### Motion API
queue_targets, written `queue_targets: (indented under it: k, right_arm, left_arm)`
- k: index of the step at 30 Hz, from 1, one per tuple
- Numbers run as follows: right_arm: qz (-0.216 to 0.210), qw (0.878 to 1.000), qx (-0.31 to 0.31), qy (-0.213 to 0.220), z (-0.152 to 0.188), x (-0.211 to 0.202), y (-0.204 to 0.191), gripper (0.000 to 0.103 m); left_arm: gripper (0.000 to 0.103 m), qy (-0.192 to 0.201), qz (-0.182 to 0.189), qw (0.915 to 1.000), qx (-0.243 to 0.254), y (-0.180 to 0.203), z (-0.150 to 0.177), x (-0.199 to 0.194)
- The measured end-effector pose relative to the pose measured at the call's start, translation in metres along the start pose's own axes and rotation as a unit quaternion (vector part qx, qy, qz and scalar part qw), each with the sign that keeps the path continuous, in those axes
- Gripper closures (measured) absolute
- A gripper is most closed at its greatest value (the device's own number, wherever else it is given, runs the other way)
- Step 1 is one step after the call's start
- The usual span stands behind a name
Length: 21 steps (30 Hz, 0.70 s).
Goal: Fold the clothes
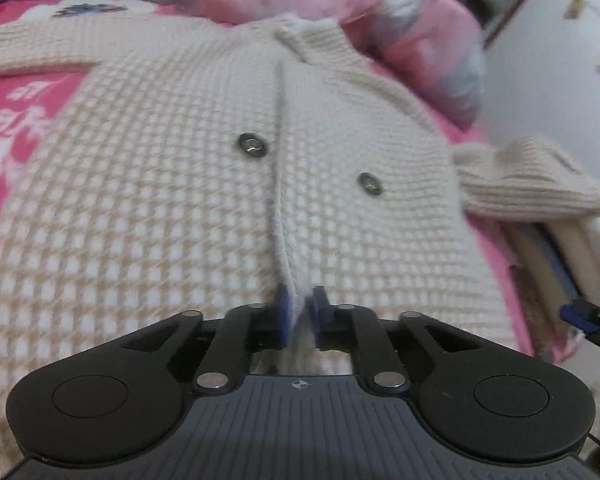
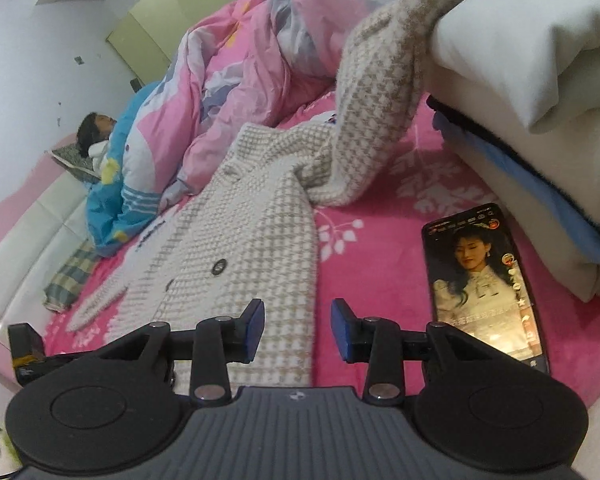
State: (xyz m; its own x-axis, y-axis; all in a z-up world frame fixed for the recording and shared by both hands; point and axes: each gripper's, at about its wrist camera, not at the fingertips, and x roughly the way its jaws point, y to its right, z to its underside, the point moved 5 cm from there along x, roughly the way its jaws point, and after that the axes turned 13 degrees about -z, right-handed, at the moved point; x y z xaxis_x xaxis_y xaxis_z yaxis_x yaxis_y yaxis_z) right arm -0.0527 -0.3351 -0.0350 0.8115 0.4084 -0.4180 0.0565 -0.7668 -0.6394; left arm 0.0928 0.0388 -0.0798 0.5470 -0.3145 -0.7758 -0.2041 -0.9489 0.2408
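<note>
Cream knit cardigan (image 1: pixel 180 184) hem pinched by left gripper (image 1: pixel 300 312); right gripper (image 2: pixel 298 330) spread above it.

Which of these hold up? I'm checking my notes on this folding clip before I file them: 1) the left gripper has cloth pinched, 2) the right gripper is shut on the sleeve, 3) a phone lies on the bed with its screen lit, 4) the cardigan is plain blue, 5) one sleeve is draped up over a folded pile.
1) True: the left gripper is shut on the cardigan front edge.
2) False: the right gripper is open, holding nothing.
3) True: the phone lies lit on the pink sheet.
4) False: it is cream and beige check.
5) True: the sleeve rises onto the folded pile.
</note>
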Motion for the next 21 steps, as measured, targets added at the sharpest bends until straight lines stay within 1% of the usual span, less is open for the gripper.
queue_targets:
  k: [1, 2, 4, 5, 6, 9, 10, 12, 14, 16, 17, 18, 19, 20, 21]
  right_arm:
    - [-0.003, 1.000, -0.008, 0.000, 0.001, 0.001, -0.001, 0.063]
    - [-0.005, 1.000, -0.017, -0.001, 0.003, 0.001, -0.003, 0.063]
    - [-0.009, 0.999, -0.035, -0.001, 0.009, -0.001, -0.005, 0.063]
    - [-0.010, 0.999, -0.034, -0.003, 0.012, 0.000, -0.003, 0.063]
    - [-0.013, 1.000, -0.023, -0.007, 0.014, 0.003, 0.002, 0.063]
    - [-0.019, 0.999, 0.012, -0.025, 0.024, 0.013, 0.016, 0.063]
    - [-0.021, 0.999, 0.024, -0.033, 0.029, 0.018, 0.020, 0.063]
    - [-0.024, 0.997, 0.045, -0.051, 0.038, 0.026, 0.028, 0.063]
    - [-0.025, 0.995, 0.055, -0.081, 0.051, 0.037, 0.030, 0.062]
    - [-0.038, 0.993, 0.057, -0.091, 0.062, 0.040, 0.028, 0.062]
    - [-0.045, 0.993, 0.054, -0.093, 0.066, 0.040, 0.026, 0.062]
    - [-0.055, 0.993, 0.049, -0.091, 0.067, 0.036, 0.023, 0.069]
    - [-0.067, 0.993, 0.047, -0.085, 0.067, 0.031, 0.018, 0.087]
    - [-0.079, 0.993, 0.044, -0.080, 0.067, 0.025, 0.013, 0.097]
    - [-0.091, 0.992, 0.041, -0.075, 0.066, 0.019, 0.008, 0.097]
  left_arm:
    - [0.085, 0.009, -0.017, 0.9998, -0.002, -0.001, 0.000, -0.005]
    - [0.084, 0.023, -0.038, 0.9990, -0.004, -0.002, 0.000, -0.012]
    - [0.083, 0.060, -0.073, 0.9955, -0.002, 0.000, -0.001, -0.030]
    - [0.083, 0.077, -0.082, 0.9936, 0.002, 0.003, -0.003, -0.039]
    - [0.082, 0.095, -0.084, 0.9919, 0.013, 0.010, -0.004, -0.048]
    - [0.074, 0.127, -0.071, 0.9870, 0.067, 0.037, 0.002, -0.060]
    - [0.073, 0.130, -0.067, 0.9853, 0.088, 0.047, 0.007, -0.059]
    - [0.073, 0.116, -0.070, 0.9830, 0.125, 0.067, 0.018, -0.044]
    - [0.073, 0.091, -0.082, 0.9827, 0.139, 0.072, 0.030, -0.026]
    - [0.073, 0.072, -0.100, 0.9812, 0.149, 0.071, 0.040, -0.010]
    - [0.073, 0.074, -0.107, 0.9798, 0.151, 0.068, 0.044, -0.006]
    - [0.072, 0.079, -0.110, 0.9791, 0.152, 0.066, 0.046, -0.005]
    - [0.072, 0.081, -0.110, 0.9791, 0.151, 0.065, 0.046, -0.006]
    - [0.072, 0.080, -0.110, 0.9793, 0.149, 0.063, 0.045, -0.006]
    - [0.072, 0.078, -0.113, 0.9798, 0.146, 0.062, 0.045, -0.006]
